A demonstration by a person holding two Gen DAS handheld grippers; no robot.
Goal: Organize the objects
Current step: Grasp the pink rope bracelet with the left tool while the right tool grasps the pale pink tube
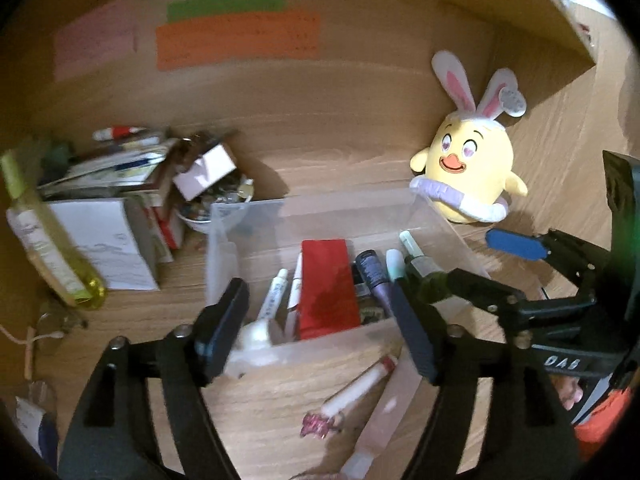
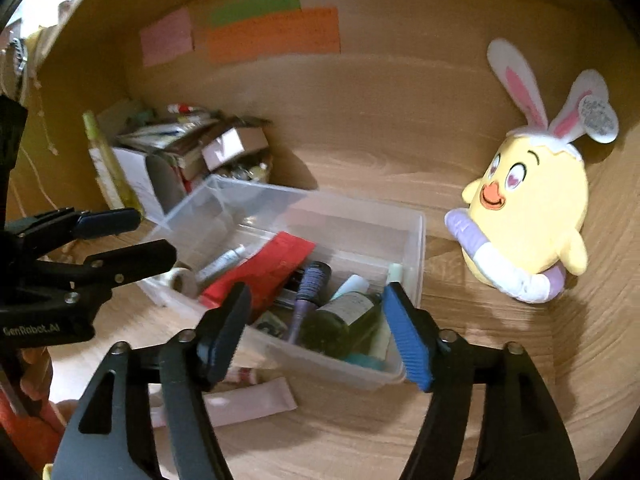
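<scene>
Both grippers are hovering over the wooden shelf [image 1: 360, 152], fingers spread and gripping nothing. The left gripper [image 1: 320, 328] is hanging above the near edge of the clear bin [image 1: 248, 216], the right gripper [image 2: 316, 332] above the bin's near corner. A red packet [image 1: 328, 288], tubes and a dark green bottle [image 2: 344, 320] are lying inside. A pink tube [image 2: 248, 404] is lying on the shelf just outside it. A yellow plush chick [image 1: 468, 168] is sitting near the shelf's right back corner.

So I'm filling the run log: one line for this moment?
left gripper: open, empty | right gripper: open, empty | clear bin: partly filled | pink tube: on desk outside bin
</scene>
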